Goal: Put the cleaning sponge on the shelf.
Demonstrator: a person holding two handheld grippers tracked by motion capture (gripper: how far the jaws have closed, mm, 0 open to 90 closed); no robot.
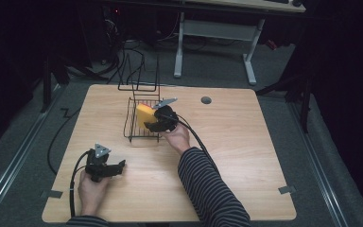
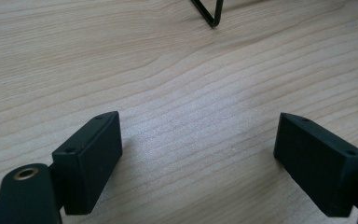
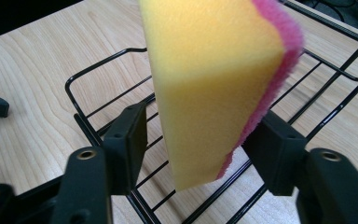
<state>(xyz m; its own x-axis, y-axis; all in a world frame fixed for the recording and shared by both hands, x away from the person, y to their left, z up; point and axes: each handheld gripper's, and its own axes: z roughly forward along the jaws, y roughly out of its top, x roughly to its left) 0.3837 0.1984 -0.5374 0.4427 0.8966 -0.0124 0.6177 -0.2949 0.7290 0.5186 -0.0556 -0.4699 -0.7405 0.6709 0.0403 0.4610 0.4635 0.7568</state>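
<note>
A yellow sponge with a pink scouring side (image 1: 145,113) (image 3: 214,84) stands tilted on edge between the jaws of my right gripper (image 1: 157,122) (image 3: 203,135), which is shut on it. The sponge hangs just over the black wire rack (image 1: 133,130) (image 3: 91,70) near the middle of the wooden table (image 1: 246,151). My left gripper (image 1: 116,166) (image 2: 198,140) rests low over the table at the front left, open, with bare wood between its jaws. A foot of the rack (image 2: 210,16) shows ahead of it.
The rack has a tall upright wire back (image 1: 139,75) at the table's far edge. A round grey grommet (image 1: 206,100) sits in the tabletop at the back right. A white desk frame (image 1: 217,42) stands on the floor beyond. Cables trail off the left side.
</note>
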